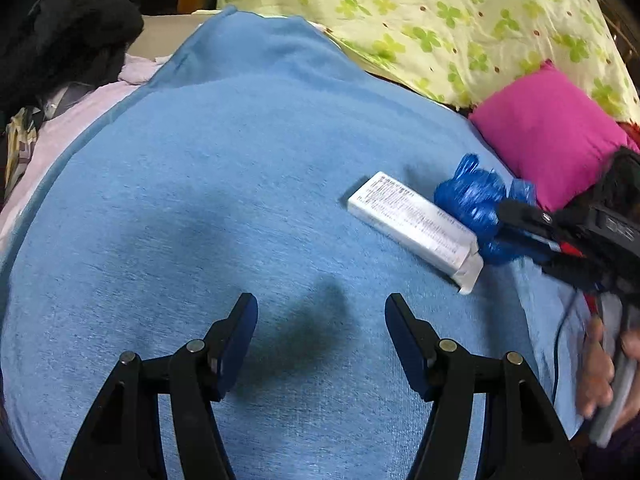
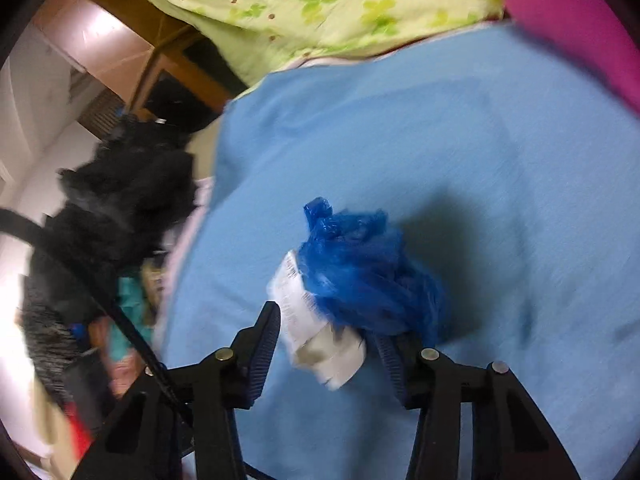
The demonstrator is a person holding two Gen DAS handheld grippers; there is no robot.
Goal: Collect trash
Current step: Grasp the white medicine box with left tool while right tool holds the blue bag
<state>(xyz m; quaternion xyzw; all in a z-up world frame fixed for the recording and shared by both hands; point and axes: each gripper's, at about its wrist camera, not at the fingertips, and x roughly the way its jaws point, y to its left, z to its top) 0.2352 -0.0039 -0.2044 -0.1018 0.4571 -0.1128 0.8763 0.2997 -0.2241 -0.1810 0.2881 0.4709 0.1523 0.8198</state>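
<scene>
On the blue blanket (image 1: 240,160) a long white printed box (image 1: 416,226) lies flat, with a crumpled blue plastic bag (image 1: 474,196) against its right end. From the right, my right gripper (image 1: 516,226) reaches onto the bag. In the blurred right wrist view, the box end (image 2: 320,344) and the bag (image 2: 364,276) fill the gap of my right gripper (image 2: 326,326). One pad touches the box and the other sits under the bag. My left gripper (image 1: 322,304) hovers open over bare blanket, left of the box, with nothing between its fingers.
A pink pillow (image 1: 548,132) and a green clover quilt (image 1: 440,20) lie behind the trash. Black fluffy clothing (image 1: 68,32) is piled at the far left beside the blanket's edge. A person's hand (image 1: 600,372) holds the right gripper's handle at the right.
</scene>
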